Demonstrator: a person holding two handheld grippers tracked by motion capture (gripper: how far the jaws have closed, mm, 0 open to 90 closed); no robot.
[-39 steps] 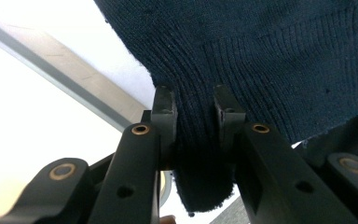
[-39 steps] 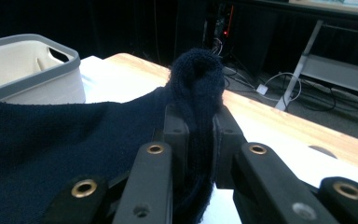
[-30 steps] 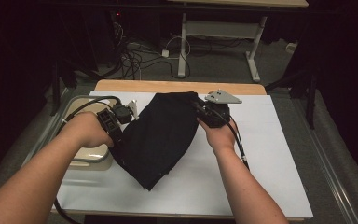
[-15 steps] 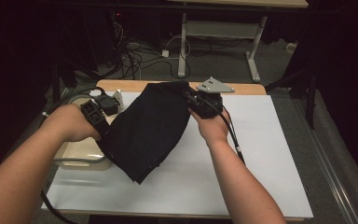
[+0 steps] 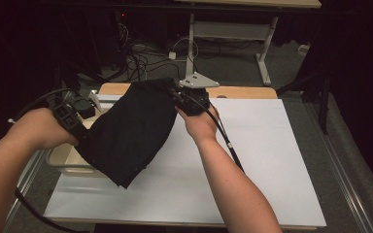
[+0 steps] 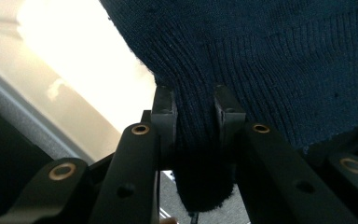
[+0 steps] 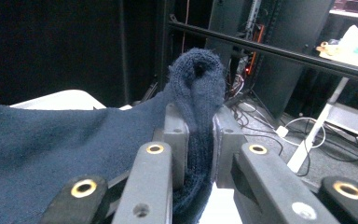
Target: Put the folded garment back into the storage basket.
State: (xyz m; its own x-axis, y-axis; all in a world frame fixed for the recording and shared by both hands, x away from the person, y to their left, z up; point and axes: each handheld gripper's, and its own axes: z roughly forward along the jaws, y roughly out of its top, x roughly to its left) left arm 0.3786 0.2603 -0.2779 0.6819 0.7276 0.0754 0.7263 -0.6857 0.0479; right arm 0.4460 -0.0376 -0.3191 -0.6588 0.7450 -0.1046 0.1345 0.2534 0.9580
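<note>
White table (image 5: 272,160), dark knit garment (image 5: 131,131) stretched diagonally, hanging corner pointing toward person

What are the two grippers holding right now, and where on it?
Both clamp the dark navy knitted garment: left gripper on a bunched edge fold, right gripper on another bunched edge.

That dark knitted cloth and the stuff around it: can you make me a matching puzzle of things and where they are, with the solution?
Things:
1. knitted cloth
2. tub
3. white sheet
4. left gripper

Places or states:
A. covers the tabletop
B. held up between both grippers
C. at the table's left edge, partly under the cloth
D. jaws pinched on a fold of cloth

Pairs: 1-B, 2-C, 3-A, 4-D
</note>
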